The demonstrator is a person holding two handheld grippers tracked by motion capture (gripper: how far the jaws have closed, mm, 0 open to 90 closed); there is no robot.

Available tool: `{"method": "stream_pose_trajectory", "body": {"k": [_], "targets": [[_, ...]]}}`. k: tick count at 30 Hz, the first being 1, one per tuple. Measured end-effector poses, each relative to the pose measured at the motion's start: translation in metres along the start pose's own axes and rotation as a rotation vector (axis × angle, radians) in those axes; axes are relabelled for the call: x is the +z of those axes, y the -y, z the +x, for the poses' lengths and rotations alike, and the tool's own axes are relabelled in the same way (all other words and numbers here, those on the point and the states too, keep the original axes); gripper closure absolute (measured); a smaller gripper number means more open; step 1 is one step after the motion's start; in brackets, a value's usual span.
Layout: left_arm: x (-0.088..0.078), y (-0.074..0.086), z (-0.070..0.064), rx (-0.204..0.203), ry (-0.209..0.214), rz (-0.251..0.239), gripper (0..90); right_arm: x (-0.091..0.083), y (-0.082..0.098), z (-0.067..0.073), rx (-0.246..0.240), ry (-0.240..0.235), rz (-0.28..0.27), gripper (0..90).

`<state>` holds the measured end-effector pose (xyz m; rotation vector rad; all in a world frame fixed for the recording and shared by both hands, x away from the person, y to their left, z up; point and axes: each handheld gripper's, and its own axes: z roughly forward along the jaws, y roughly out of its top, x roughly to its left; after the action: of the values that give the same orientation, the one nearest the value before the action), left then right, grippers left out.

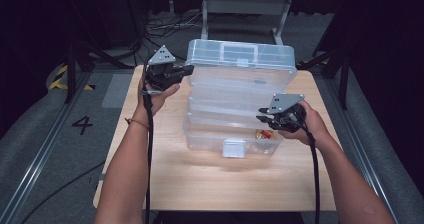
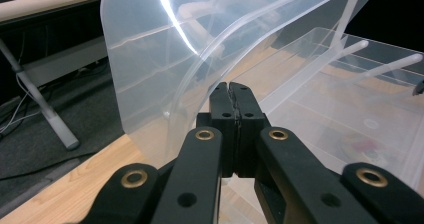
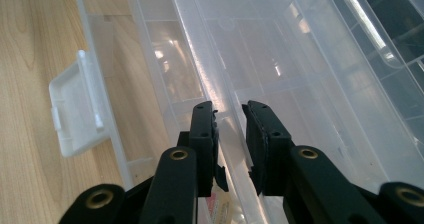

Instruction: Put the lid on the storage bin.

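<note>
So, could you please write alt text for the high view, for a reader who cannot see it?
A person's two hands each bring a gripper to a clear plastic organizer box on a wooden table. The left gripper is at the edge of the raised lid; the right gripper reaches over the open base, near small red items inside.

Clear plastic box (image 1: 235,84), white latch (image 1: 233,148), light wood-grain table (image 1: 200,179).

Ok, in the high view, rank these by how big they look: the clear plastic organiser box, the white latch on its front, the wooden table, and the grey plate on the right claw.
1. wooden table
2. clear plastic organiser box
3. grey plate on the right claw, which sits nearer the camera
4. white latch, close to the plate in size, so the last two are unsure
</note>
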<state>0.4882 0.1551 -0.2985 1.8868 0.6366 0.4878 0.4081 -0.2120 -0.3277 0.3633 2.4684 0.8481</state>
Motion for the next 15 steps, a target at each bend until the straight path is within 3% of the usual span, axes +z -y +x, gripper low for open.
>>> {"method": "stream_pose_trajectory", "body": {"k": [9,15], "targets": [[-0.011,0.011,-0.001,0.003,0.022,-0.017,90.0,-0.01,0.01,0.005,0.017,0.038,-0.055,78.6],[-0.013,0.015,-0.007,0.026,0.007,0.0,90.0,-0.011,0.015,0.012,0.031,0.063,-0.074,78.7]]}}
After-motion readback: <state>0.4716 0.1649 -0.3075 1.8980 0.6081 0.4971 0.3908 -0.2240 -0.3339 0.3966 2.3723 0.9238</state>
